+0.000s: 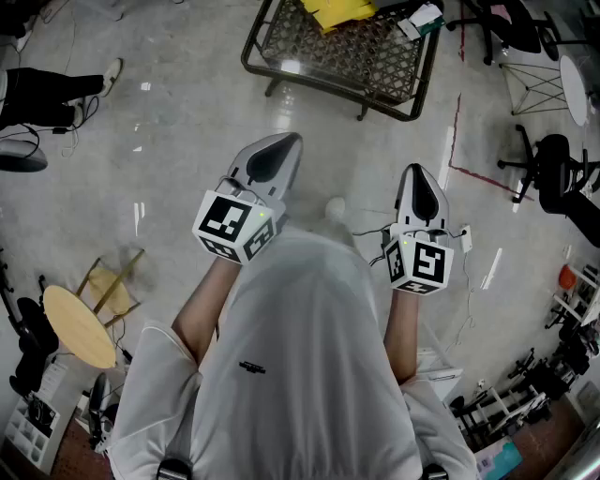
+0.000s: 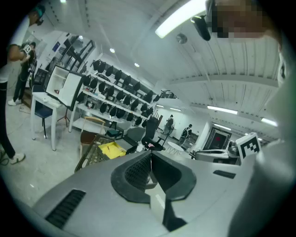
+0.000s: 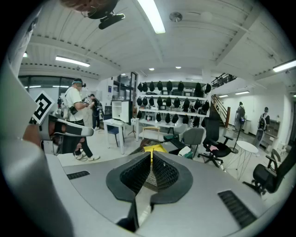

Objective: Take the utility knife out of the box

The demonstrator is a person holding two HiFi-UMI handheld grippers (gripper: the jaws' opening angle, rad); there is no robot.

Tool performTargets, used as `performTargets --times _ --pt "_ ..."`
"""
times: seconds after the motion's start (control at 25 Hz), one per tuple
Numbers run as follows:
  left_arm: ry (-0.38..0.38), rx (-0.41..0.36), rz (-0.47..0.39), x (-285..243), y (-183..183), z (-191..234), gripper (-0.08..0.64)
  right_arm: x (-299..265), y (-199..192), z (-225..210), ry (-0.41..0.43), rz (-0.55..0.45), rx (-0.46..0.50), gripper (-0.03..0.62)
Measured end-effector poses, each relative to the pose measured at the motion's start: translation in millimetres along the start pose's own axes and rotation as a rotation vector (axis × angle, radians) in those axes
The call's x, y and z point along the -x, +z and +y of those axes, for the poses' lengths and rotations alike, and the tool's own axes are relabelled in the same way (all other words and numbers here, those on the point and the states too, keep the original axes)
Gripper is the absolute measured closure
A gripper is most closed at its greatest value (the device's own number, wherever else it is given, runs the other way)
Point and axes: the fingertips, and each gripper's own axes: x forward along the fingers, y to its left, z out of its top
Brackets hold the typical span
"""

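Observation:
A yellow box lies on a low wire-mesh table at the far side of the floor; it also shows as the yellow box and yellow box just past each gripper's jaw tips. No utility knife can be seen. I hold both grippers level in front of my chest, well short of the table. My left gripper is shut with nothing between its jaws. The right gripper is shut too and empty.
A round wooden stool stands at my left. Office chairs and a red tape line are at the right. A white desk, shelves of dark gear and several people stand farther back.

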Motion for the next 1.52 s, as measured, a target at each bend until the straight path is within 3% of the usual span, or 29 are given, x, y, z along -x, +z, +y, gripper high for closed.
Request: performTargets --times 0.12,0.36,0.52,0.72,1.04,1.52 --pt "0.029 -0.040 -0.010 1 -7 -41 0.555 29 -2 -8 0.067 -0.036 0.047 0.583" --pt "0.112 -0.101 -0.036 7 -27 -138 0.555 85 -13 -24 0.294 -0.106 0.111 0.589" --pt "0.178 -0.118 -0.053 4 -42 -173 0.555 92 -24 -42 0.368 -0.126 0.122 0.591" --pt "0.215 -0.111 -0.056 5 -56 -196 0.555 104 -29 -62 0.382 -0.144 0.096 0.589" --pt "0.197 -0.138 -0.067 -5 -57 -237 0.555 129 -31 -97 0.355 -0.175 0.085 0.589" --pt "0.177 -0.127 -0.066 -31 -50 -232 0.555 116 -26 -114 0.342 -0.166 0.072 0.589"
